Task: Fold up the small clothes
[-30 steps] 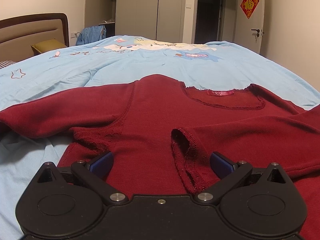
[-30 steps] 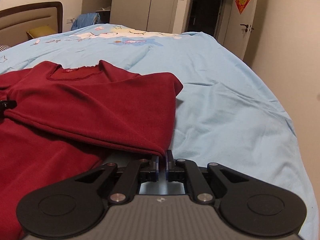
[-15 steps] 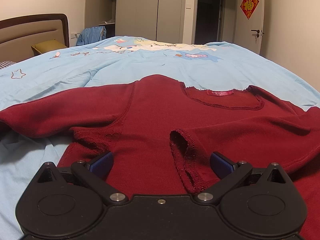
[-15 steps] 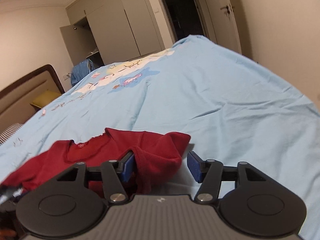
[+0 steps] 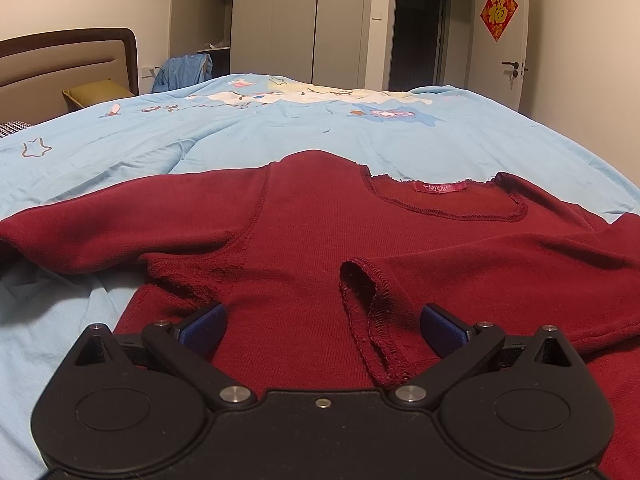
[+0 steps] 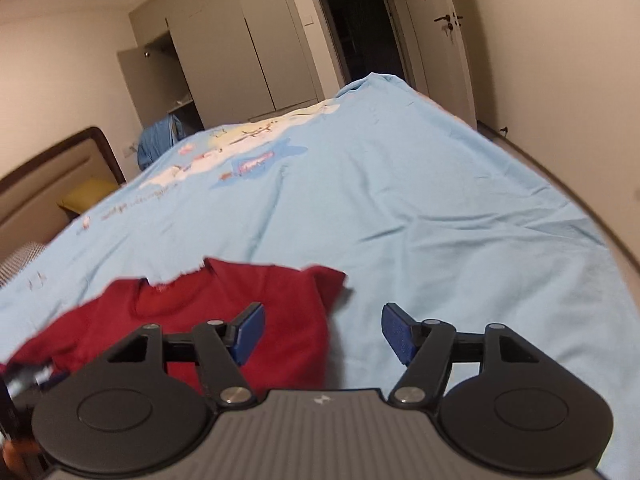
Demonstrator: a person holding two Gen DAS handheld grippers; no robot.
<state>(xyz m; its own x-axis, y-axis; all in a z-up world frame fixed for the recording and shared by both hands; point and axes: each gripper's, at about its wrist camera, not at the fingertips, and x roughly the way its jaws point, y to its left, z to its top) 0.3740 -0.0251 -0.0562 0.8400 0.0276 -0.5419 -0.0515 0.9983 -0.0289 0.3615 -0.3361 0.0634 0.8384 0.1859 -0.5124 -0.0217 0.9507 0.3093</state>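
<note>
Blur across right wrist view, esp. lower left: dark metallic bit at frame edge unreadable. Bottom hem of red top [image 5: 320, 240] cut off behind left gripper [image 5: 322, 326] body in left wrist view; far end of left sleeve lost past left frame edge; right shoulder ran out of frame on right. Pink neck label [image 5: 440, 189] visible but print too small to read. In right wrist view lower part of red top [image 6: 240, 304] hidden behind gripper housing.

Lay flat on light-blue bed cover [image 5: 280, 132], neckline toward far end of bed, left sleeve stretched out to left. Right sleeve folded over chest, cuff [image 5: 368, 300] open-mouthed, raw stitched edge facing camera. Left fingers [image 5: 204, 322] spread wide, empty; torso fabric directly betw. them, cuff nearer right-hand finger, just beside but contact w/ pad not clear. Left-hand finger over side seam near edge of garment.

Right gripper [image 6: 323, 334] also spread wide, gripping nothing, raised above bed. Left-hand finger [image 6: 250, 332] seen against folded red cloth; right-hand finger against bare blue cover. Folded corner of top ahead of fingers, apart from pads.

Headboard [image 5: 68, 60], wardrobe [image 5: 296, 24], door w/ red ornament [image 5: 499, 11] in background.
</note>
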